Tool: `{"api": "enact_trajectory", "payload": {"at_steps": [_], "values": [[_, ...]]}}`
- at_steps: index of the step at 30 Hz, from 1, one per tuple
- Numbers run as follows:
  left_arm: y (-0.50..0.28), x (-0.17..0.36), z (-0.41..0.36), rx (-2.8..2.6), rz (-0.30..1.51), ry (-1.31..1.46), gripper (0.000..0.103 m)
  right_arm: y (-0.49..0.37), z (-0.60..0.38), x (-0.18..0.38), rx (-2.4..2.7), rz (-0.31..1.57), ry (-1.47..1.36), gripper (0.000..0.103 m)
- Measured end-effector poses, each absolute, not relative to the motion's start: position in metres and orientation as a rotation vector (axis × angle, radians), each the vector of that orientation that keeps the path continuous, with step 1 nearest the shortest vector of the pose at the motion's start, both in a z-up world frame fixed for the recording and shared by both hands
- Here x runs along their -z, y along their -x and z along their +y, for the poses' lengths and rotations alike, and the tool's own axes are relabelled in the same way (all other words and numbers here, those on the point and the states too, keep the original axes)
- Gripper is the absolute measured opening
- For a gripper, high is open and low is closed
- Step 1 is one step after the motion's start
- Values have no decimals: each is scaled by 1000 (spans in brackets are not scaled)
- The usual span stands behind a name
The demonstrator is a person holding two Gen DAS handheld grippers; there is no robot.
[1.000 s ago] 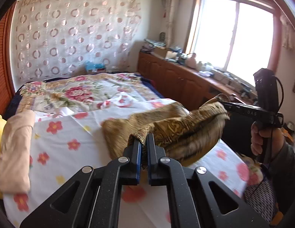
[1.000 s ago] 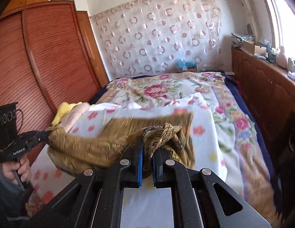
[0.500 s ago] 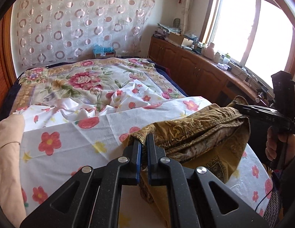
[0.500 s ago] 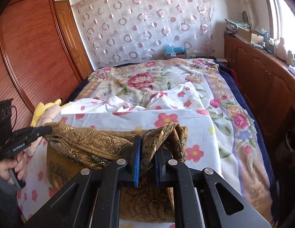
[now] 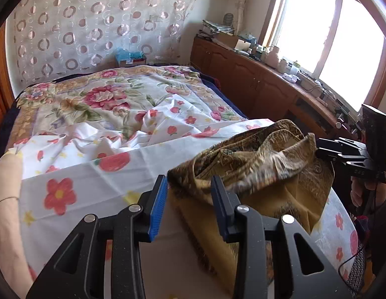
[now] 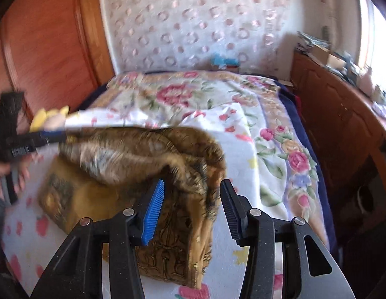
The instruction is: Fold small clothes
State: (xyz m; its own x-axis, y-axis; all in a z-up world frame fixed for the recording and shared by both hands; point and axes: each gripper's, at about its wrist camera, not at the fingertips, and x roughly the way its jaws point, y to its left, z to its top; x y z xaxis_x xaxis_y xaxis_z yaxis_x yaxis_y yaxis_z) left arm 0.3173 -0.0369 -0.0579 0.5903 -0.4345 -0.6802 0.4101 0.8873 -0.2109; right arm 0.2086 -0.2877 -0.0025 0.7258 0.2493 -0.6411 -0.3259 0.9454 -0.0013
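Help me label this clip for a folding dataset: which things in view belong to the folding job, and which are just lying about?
Part of the job:
- gold patterned garment
- left tool, jaws just opened, cloth loose between them
- right tool, likewise
- flowered sheet beneath

Lying about:
- beige cloth
- blue tissue box
- sideboard clutter

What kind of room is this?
Most likely a bedroom in a home: a big bed with flowery covers, a wooden wardrobe beside it, and a patterned curtain behind it.
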Motion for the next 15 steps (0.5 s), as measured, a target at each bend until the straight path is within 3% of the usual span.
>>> {"api": "enact_trajectory", "payload": {"at_steps": [6, 15], "values": [[-302, 68, -23, 498, 858, 11, 37, -235, -270, 4, -292, 730, 202, 48], [-321, 82, -40, 497, 901, 17, 37, -267, -286, 1, -109, 749, 99, 48]]}}
